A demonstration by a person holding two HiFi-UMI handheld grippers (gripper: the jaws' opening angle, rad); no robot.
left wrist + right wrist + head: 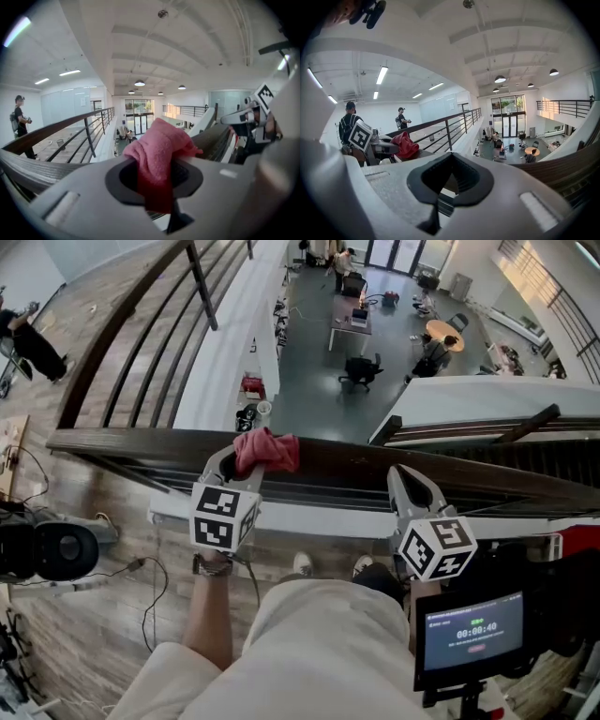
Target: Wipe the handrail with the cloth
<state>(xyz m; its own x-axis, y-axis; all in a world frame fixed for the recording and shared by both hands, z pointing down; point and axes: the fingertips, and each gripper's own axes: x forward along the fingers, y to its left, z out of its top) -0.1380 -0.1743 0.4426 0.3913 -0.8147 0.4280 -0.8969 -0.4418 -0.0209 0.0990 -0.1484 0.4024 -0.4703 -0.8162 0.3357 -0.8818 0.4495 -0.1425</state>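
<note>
A dark wooden handrail point(356, 465) runs across the head view from left to right. My left gripper point(246, 463) is shut on a pink-red cloth point(267, 450), which rests bunched on top of the rail. In the left gripper view the cloth point(157, 152) bulges up out of the closed jaws of that gripper point(161, 197). My right gripper point(406, 478) sits at the rail further right, shut with nothing in it. The right gripper view shows its own jaws point(445, 187) closed and empty, with the cloth point(405, 145) and the rail point(562, 168) beyond.
Beyond the rail is a drop to a lower floor with desks and chairs point(361, 369). A second railing point(131, 329) runs off at the upper left, with a person point(33, 345) beside it. A camera point(47, 551) and cables lie at my left, a small screen point(469, 634) at my right.
</note>
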